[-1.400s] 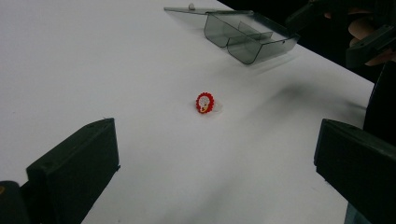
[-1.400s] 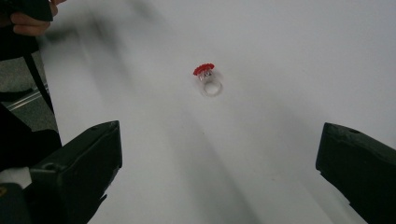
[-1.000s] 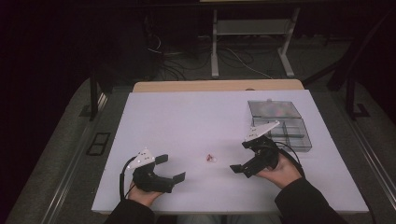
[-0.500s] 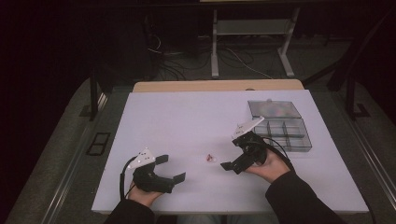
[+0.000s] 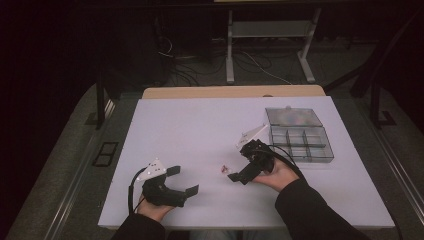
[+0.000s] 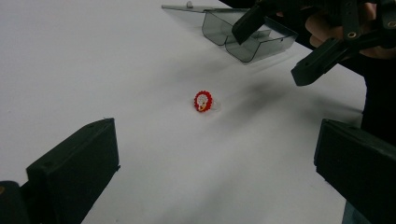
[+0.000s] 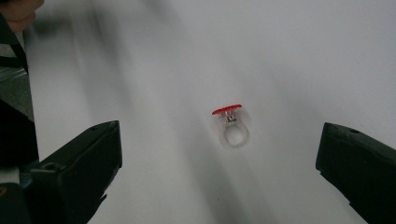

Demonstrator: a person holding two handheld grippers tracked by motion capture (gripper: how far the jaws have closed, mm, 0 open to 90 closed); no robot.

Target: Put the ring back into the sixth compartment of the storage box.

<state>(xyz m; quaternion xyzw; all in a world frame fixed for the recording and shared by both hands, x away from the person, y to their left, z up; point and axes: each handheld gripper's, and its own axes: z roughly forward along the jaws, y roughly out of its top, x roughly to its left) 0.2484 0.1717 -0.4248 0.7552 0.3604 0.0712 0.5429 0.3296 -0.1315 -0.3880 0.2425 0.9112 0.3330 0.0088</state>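
Note:
A small clear ring with a red beaded top [image 5: 225,168] [image 6: 202,101] [image 7: 229,124] lies on the white table [image 5: 200,130]. My right gripper [image 5: 239,172] hovers just right of it, open, jaws spread wide on either side of the ring in the right gripper view, not touching it. My left gripper [image 5: 183,181] rests near the table's front edge at the left, open and empty, facing the ring from a distance. In the left gripper view the right gripper [image 6: 275,46] hangs above and behind the ring.
A clear grey compartment box [image 5: 299,135] [image 6: 243,28] with its lid open stands at the table's right, behind my right hand. A wooden board edge [image 5: 230,92] borders the table's far side. Cables and a metal stand lie on the floor beyond.
My right gripper has moved left and forward, away from the box and down toward the ring. The left gripper has stayed where it was.

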